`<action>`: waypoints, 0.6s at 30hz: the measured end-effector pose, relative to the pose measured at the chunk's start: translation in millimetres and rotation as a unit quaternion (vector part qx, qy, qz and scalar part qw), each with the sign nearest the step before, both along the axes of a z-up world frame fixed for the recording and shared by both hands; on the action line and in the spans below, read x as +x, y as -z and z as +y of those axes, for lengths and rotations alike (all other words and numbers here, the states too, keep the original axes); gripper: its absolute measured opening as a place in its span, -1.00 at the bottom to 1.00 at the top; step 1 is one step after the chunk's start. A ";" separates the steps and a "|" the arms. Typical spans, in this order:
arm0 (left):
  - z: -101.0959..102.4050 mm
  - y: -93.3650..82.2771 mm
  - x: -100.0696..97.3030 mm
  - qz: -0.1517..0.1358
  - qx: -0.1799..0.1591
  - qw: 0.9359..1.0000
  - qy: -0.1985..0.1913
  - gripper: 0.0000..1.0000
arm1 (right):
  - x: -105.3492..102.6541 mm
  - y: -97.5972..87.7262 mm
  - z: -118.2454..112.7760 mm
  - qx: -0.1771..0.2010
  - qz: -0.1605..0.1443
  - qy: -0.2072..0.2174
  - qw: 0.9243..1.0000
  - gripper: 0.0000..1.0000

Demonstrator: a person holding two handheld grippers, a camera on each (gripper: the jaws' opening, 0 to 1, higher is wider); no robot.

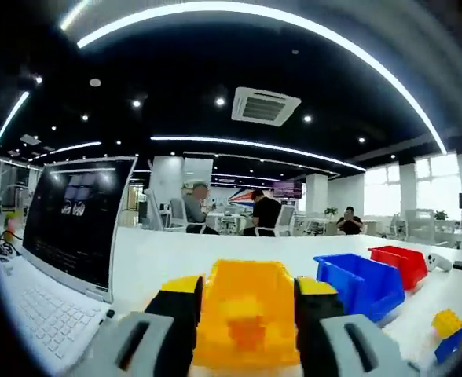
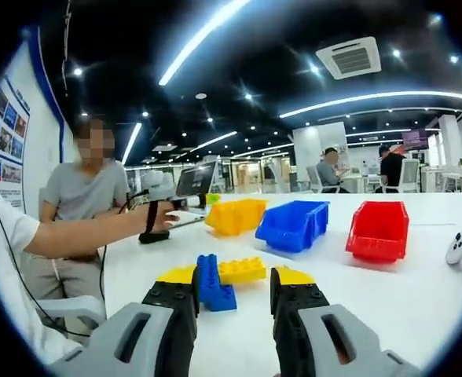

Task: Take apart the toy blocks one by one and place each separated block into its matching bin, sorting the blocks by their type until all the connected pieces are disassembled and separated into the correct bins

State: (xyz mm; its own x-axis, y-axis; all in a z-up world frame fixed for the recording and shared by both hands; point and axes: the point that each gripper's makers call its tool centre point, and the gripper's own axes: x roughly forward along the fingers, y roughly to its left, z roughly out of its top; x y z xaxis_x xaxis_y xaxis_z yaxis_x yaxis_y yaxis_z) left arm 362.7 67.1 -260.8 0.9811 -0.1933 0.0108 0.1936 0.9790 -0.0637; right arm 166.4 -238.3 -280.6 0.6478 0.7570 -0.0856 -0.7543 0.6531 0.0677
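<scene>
In the right gripper view a blue block [image 2: 213, 284] joined to a yellow block [image 2: 243, 269] lies on the white table just ahead of my right gripper [image 2: 232, 297], which is open with the blocks in line with the gap. Three bins stand in a row beyond: yellow bin [image 2: 235, 215], blue bin [image 2: 294, 225], red bin [image 2: 380, 229]. My left gripper [image 2: 185, 203], held by a person's hand, hovers left of the yellow bin. In the left gripper view the left gripper [image 1: 247, 318] is open, facing the yellow bin [image 1: 247, 302]. The blue bin [image 1: 361, 283] and red bin [image 1: 400, 263] stand to its right.
An open laptop [image 1: 70, 228] stands at the left of the table. A white controller [image 2: 459, 247] lies right of the red bin. The joined blocks [image 1: 449, 330] show at the lower right of the left gripper view. A seated person [image 2: 82, 196] is at the table's left side.
</scene>
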 end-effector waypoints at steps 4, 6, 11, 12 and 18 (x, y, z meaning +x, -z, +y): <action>-11.1 1.2 -9.0 0.002 -0.001 1.000 0.018 0.69 | -0.1 1.1 -1.0 0.001 0.002 0.002 1.000 -0.27; -16.0 -2.3 -14.5 -0.003 -0.002 1.000 0.026 0.69 | -0.7 1.7 -0.7 0.001 0.003 0.002 1.000 -0.27; -25.2 -14.2 -30.4 -0.017 -0.016 0.999 0.039 0.61 | -2.7 3.3 0.6 -0.001 0.004 0.001 1.000 -0.27; -27.7 -17.1 -35.3 -0.021 -0.020 0.999 0.041 0.60 | -2.9 3.8 0.7 -0.001 0.005 0.001 1.000 -0.27; -65.3 -13.8 -72.2 -0.025 -0.005 0.995 0.099 0.56 | -5.1 6.6 4.7 -0.003 0.008 -0.002 1.000 -0.27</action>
State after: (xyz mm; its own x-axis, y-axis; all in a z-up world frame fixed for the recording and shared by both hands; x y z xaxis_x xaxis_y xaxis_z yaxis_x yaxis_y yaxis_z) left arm 290.4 1.8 -247.0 0.9220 -0.3825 0.0608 0.3859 0.9206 -0.0594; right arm 161.4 -233.6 -287.3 0.6425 0.7596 -0.1009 -0.7562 0.6498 0.0766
